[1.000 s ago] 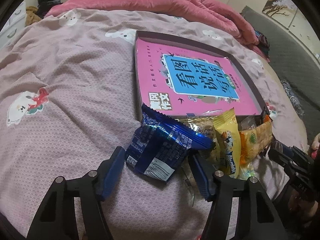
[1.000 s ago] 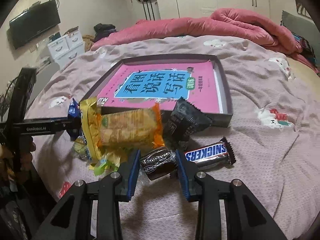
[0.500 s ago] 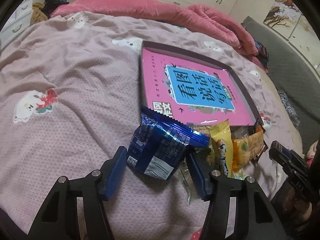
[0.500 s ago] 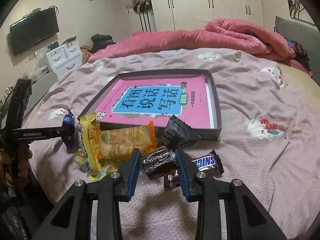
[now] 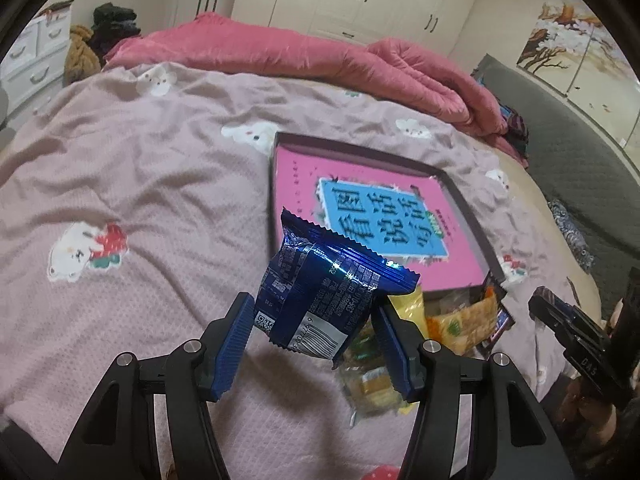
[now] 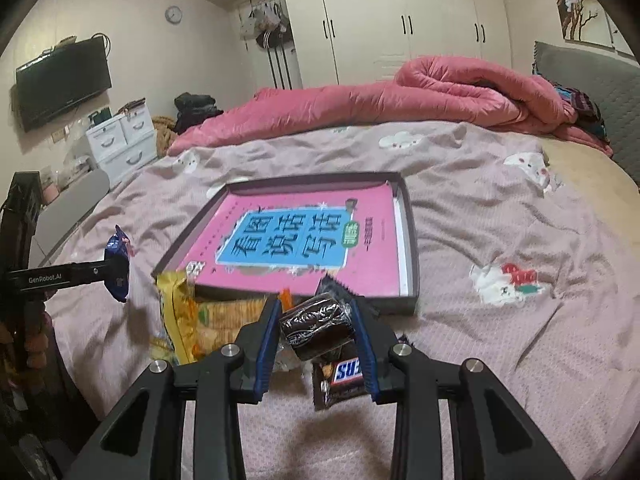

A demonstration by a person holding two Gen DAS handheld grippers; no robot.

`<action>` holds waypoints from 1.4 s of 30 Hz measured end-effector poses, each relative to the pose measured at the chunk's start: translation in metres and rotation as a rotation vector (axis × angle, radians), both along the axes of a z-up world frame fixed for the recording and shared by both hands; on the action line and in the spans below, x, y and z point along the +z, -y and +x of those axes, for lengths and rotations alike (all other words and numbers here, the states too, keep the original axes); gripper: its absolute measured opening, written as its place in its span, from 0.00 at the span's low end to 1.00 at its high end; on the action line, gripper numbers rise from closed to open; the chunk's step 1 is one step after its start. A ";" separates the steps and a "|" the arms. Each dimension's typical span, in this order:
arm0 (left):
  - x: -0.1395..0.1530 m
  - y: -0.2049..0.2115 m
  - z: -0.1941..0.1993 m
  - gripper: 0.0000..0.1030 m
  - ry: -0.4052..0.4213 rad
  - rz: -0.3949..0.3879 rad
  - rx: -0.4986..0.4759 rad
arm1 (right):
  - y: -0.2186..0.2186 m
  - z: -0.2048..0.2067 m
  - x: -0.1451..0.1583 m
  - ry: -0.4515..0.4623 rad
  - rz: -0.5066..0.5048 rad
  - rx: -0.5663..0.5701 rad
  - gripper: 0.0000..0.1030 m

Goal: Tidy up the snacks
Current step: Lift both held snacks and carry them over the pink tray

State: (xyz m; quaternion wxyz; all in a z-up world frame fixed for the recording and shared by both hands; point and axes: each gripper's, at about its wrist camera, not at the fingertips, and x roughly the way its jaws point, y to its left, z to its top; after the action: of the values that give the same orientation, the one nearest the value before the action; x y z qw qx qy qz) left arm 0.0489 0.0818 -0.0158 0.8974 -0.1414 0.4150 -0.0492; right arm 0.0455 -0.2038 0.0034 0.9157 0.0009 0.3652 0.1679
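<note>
A shiny blue snack packet (image 5: 320, 292) hangs above the bedspread, and my left gripper (image 5: 312, 314) is shut on its lower half. The same packet (image 6: 118, 268) shows at the left of the right wrist view. My right gripper (image 6: 315, 312) is shut on a dark brown wrapped roll (image 6: 316, 326), held above a Snickers bar (image 6: 344, 376). A yellow packet (image 6: 176, 312) and an orange cracker packet (image 6: 228, 312) lie in a pile before the dark shallow box (image 6: 412, 248). A pink book (image 6: 300, 240) lies inside the box.
The snacks lie on a bed with a mauve cartoon bedspread (image 5: 140, 200). A rolled pink quilt (image 6: 400, 100) runs along the far side. A grey headboard (image 5: 580, 152) is at the right. Small clear-wrapped sweets (image 5: 372, 384) lie under the left gripper.
Both grippers have risen, lifting the blue packet and the dark roll off the bedspread. The snack pile and box now sit lower and farther below them.
</note>
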 end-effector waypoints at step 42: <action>-0.026 0.040 0.093 0.60 -0.079 0.051 -0.022 | -0.006 0.100 -0.041 -0.107 -0.046 -0.092 0.35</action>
State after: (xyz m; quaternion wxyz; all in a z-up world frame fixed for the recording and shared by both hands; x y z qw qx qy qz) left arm 0.1424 0.0421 -0.0420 0.8829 -0.1159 0.4530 -0.0431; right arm 0.1453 -0.1974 -0.0373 0.9014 0.0056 0.4169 0.1169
